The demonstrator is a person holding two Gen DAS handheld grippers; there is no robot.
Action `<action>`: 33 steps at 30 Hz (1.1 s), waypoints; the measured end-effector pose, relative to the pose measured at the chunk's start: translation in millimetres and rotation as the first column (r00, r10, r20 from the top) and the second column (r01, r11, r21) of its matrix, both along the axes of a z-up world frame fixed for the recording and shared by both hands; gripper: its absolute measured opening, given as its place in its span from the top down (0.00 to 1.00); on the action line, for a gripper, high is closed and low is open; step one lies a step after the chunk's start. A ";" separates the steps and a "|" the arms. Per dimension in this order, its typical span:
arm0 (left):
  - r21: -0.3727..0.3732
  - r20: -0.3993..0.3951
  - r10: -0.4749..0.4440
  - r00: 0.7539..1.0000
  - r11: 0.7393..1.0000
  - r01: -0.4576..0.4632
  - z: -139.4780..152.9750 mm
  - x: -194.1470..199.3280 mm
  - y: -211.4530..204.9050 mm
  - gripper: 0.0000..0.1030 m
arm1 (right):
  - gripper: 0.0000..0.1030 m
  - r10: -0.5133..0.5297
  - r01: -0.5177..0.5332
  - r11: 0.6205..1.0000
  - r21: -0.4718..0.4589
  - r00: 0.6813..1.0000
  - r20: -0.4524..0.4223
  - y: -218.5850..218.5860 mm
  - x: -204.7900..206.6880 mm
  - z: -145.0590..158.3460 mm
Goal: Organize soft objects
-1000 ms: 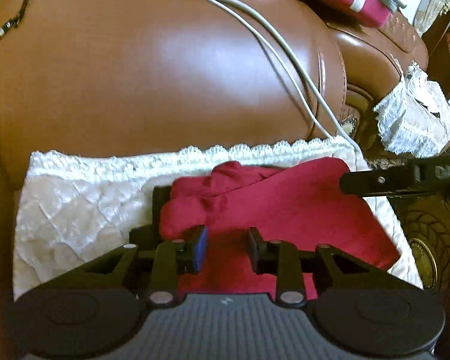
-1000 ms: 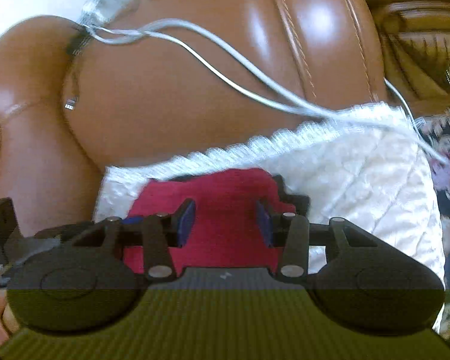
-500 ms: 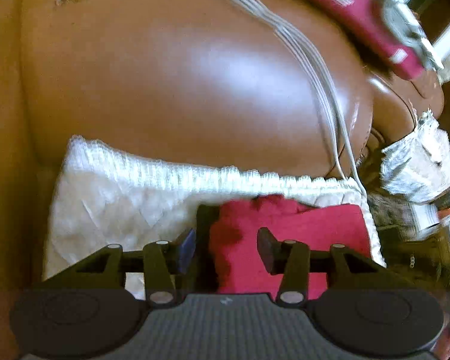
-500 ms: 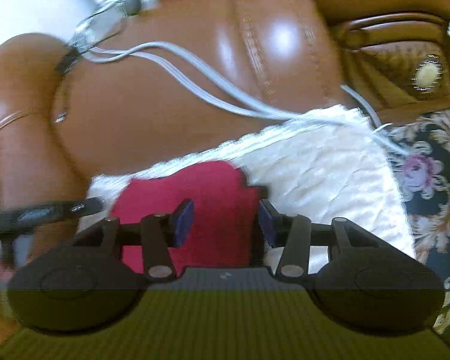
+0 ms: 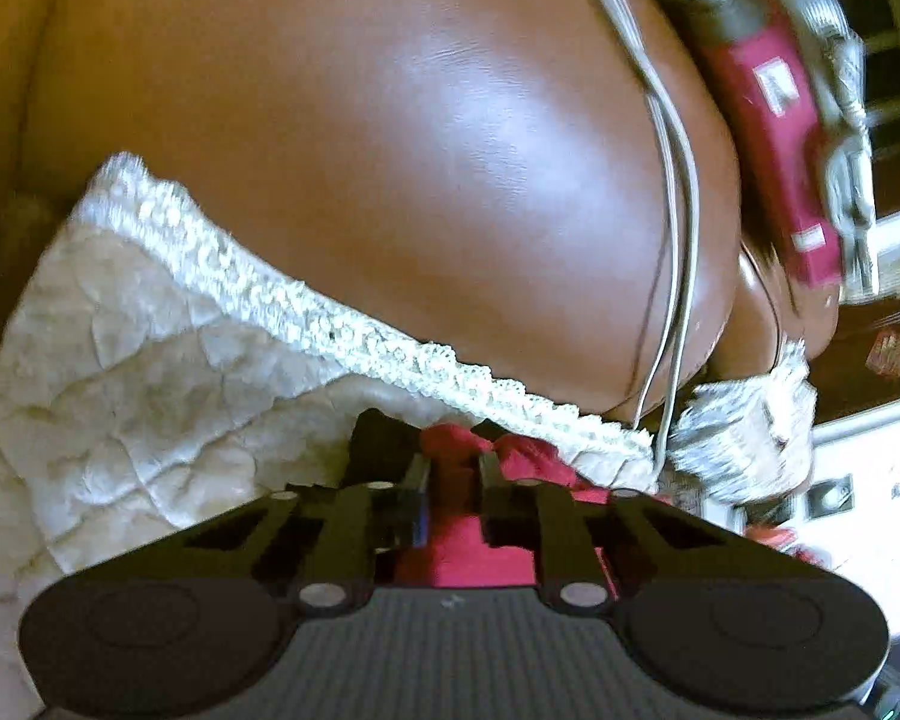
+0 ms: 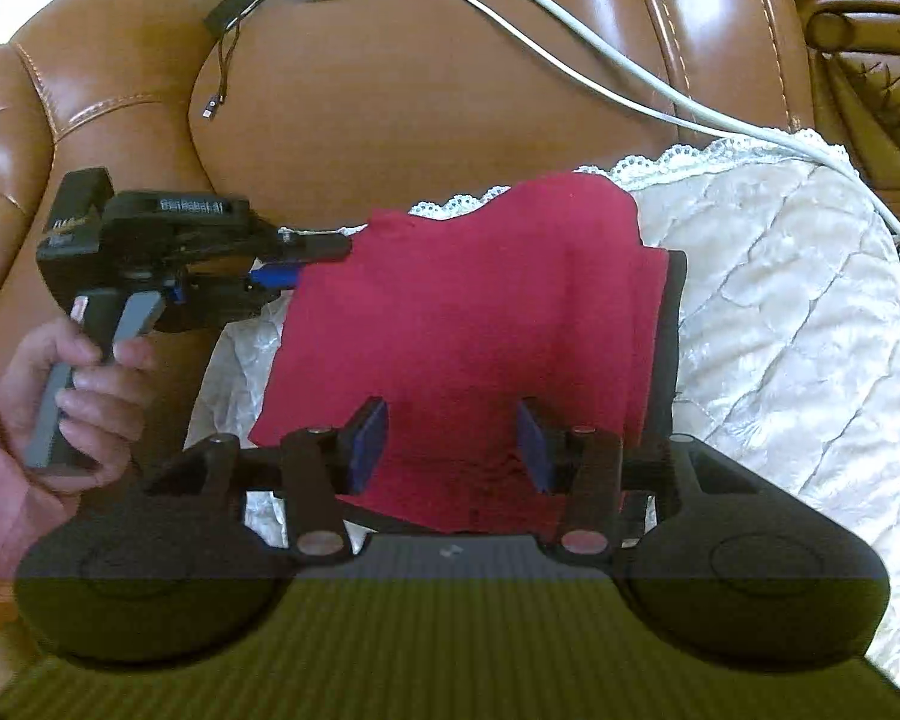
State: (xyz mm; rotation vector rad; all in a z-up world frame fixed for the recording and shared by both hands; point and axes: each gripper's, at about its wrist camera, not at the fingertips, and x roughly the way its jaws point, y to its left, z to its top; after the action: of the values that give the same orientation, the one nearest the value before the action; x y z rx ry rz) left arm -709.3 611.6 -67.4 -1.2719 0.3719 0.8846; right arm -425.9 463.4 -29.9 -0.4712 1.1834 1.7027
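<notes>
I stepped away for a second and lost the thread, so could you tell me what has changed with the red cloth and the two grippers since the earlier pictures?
The left gripper has closed from open onto an edge of the red cloth and lifted that side, so the cloth now stands raised off the white quilted cover. The right gripper stays open, low over the cloth's near edge. The cover, the brown leather sofa and the white cables are unchanged.

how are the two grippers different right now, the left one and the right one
The left gripper is pinched shut on the red cloth's corner; the right gripper is open, pads apart, with cloth lying between them ungripped. The left lifts its edge off the white cover; the right sits low at the near edge. Both are black with blue pads.
</notes>
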 end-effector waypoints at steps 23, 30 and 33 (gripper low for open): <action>0.247 -0.474 -0.127 0.871 0.931 0.270 46.5 65.4 -81.5 0.91 | 0.47 -0.068 0.068 0.998 0.013 0.998 -0.014 -7.0 8.4 19.9; 0.191 -0.481 -0.151 0.863 0.943 0.271 32.6 62.4 -94.0 0.90 | 0.47 -0.046 0.044 0.999 0.020 0.997 0.068 -12.5 11.0 6.8; 0.190 -0.481 -0.159 0.862 0.941 0.279 36.9 61.5 -101.3 0.87 | 0.47 -0.052 0.050 0.998 0.035 0.998 0.043 -17.1 13.1 15.0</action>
State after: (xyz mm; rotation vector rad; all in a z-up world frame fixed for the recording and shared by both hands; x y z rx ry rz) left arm -647.8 510.4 -30.5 -0.7522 0.7423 0.9970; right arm -412.8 446.2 -14.9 -0.4519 1.1249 1.6581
